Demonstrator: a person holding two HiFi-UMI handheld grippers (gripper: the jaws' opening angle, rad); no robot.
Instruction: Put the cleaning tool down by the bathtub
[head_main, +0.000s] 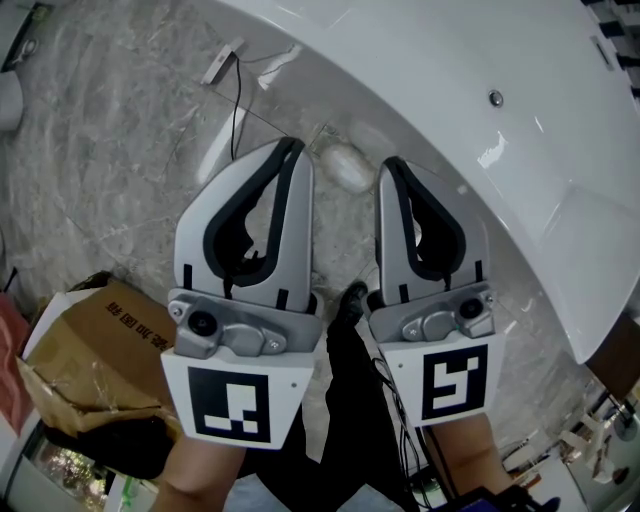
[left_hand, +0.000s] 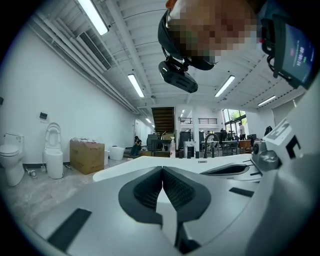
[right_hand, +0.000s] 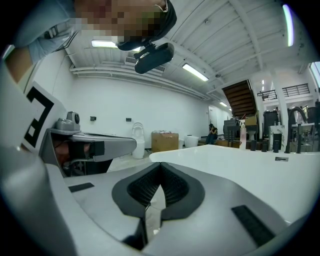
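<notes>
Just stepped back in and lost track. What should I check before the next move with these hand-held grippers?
1. Left hand-held gripper empty: ok, jaws together, nothing between.
2. Right hand-held gripper empty: ok, jaws together, nothing between.
3. Tool set down by the bathtub: cannot tell; a pale oval object lies on the floor beside it.
4. Floor free of snags: not ok, a thin cable runs ahead of the grippers.

A bathroom-fixture showroom: white bathtub (head_main: 520, 120), freestanding toilets (left_hand: 52, 150), cardboard box (left_hand: 86, 156), ceiling strip lights (left_hand: 136, 85).
</notes>
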